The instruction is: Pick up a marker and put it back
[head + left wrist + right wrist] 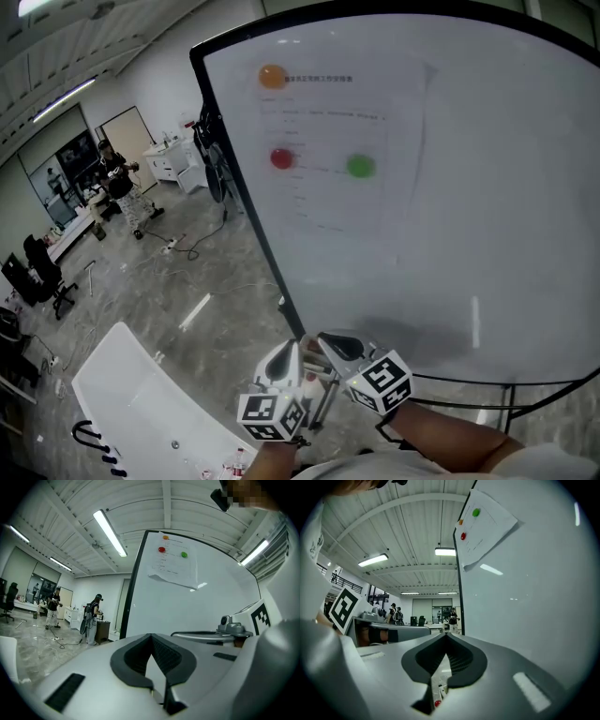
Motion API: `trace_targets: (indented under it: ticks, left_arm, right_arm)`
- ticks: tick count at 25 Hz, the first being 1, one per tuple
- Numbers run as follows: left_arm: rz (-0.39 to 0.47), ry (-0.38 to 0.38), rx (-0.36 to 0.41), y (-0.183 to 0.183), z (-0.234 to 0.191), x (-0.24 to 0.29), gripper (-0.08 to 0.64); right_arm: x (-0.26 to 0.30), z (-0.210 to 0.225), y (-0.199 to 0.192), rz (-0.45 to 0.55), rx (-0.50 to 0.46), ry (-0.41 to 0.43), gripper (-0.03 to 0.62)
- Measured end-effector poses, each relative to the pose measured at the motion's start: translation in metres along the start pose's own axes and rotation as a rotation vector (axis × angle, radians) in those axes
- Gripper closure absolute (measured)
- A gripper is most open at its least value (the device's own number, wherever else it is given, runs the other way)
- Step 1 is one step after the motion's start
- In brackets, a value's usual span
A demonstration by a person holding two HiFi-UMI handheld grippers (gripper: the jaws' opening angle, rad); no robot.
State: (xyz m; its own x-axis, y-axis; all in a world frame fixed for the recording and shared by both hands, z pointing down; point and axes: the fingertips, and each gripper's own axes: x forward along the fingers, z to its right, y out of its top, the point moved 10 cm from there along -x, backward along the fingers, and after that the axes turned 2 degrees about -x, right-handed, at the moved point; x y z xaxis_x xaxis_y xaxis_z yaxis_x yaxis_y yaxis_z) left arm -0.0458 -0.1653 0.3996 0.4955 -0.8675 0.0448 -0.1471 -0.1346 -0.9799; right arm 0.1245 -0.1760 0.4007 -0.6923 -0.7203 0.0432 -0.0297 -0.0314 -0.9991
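Note:
Both grippers sit side by side at the lower edge of the whiteboard (422,187). My left gripper (287,362) is shut, its dark pads (140,656) meeting at a point with nothing between them. My right gripper (334,345) is also shut and holds nothing. Through the slit below its closed pads (461,660) I see markers (437,696), one with a red cap, lying beneath it. In the head view small red and white marker ends (313,379) show between the two grippers. From the left gripper view, the right gripper (232,631) lies close on the right.
A paper sheet (337,150) hangs on the board under orange (272,76), red (281,157) and green (360,167) magnets. A white table (141,403) stands lower left. Cables (187,248) lie on the floor. People (93,616) stand far off by desks.

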Motion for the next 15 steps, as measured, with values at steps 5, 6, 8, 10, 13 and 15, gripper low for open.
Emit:
trace_targets:
  ticks: [5,6,8,10,13,15]
  left_arm:
    - [0.023,0.007,-0.006,0.0001,0.0,-0.0023,0.557]
    - [0.022,0.009,-0.006,0.0,-0.0005,-0.0024,0.557]
    - [0.018,0.013,-0.006,-0.0002,-0.0012,-0.0023,0.557]
    - [0.015,0.013,-0.006,0.0001,-0.001,-0.0014,0.557]
    - [0.013,0.014,-0.006,0.0001,-0.001,-0.0001,0.557]
    - [0.013,0.014,-0.006,0.0,-0.0013,0.0002,0.557]
  right_arm:
    - [0.0006,0.0014,-0.0004,-0.002,0.003,0.007,0.591]
    - [0.001,0.0013,-0.0002,-0.002,0.002,0.008,0.591]
    - [0.0017,0.0012,0.0004,0.0,0.003,0.01,0.591]
    - [0.0025,0.0015,0.001,0.0,0.004,0.013,0.591]
    - [0.0036,0.0019,0.0015,0.0,0.006,0.017,0.591]
    - [0.0041,0.0014,0.0018,0.001,0.007,0.02,0.591]
